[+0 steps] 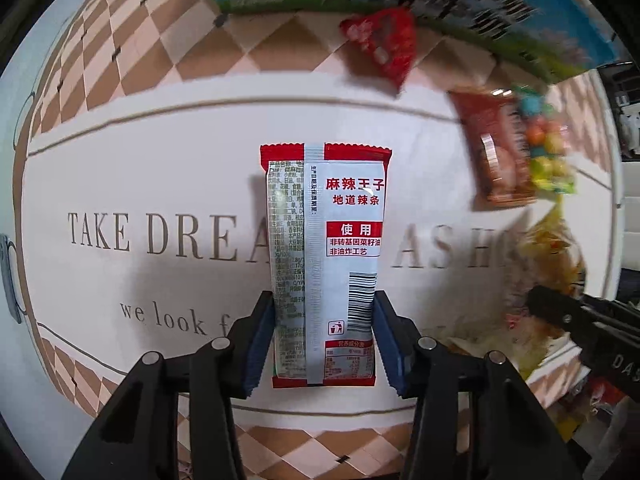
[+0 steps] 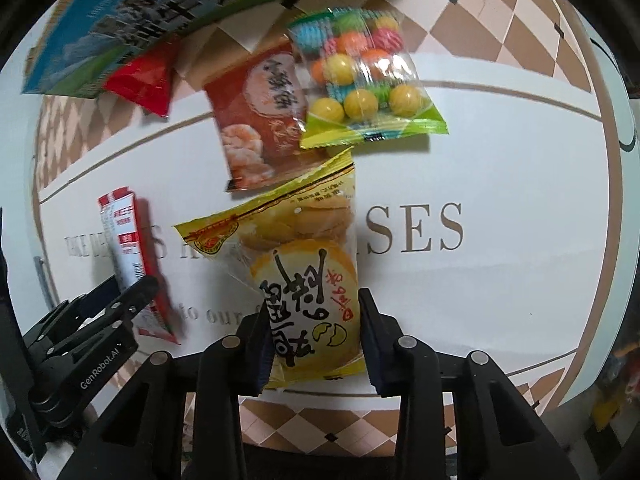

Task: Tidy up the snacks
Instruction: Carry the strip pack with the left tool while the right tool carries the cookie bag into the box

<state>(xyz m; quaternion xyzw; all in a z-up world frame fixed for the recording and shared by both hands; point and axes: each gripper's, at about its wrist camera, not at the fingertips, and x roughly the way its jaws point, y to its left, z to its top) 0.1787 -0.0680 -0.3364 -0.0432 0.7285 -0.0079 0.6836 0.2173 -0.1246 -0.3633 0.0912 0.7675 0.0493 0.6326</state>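
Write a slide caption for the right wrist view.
Right gripper clamps a yellow cake packet above the printed mat; candy-ball bag and shrimp-cracker packet lie beyond.

The left two-finger gripper of matte black plastic (image 1: 324,344) has angular linkage arms, each capped by a round silver pivot pin, and dark blue ribbed pads (image 1: 261,344) lining its fingers. The right black gripper (image 2: 316,344) is built alike (same four silver pins). Beside the right gripper, the left one's side (image 2: 92,344) bears white "GenRobot.AI" lettering and small screws.
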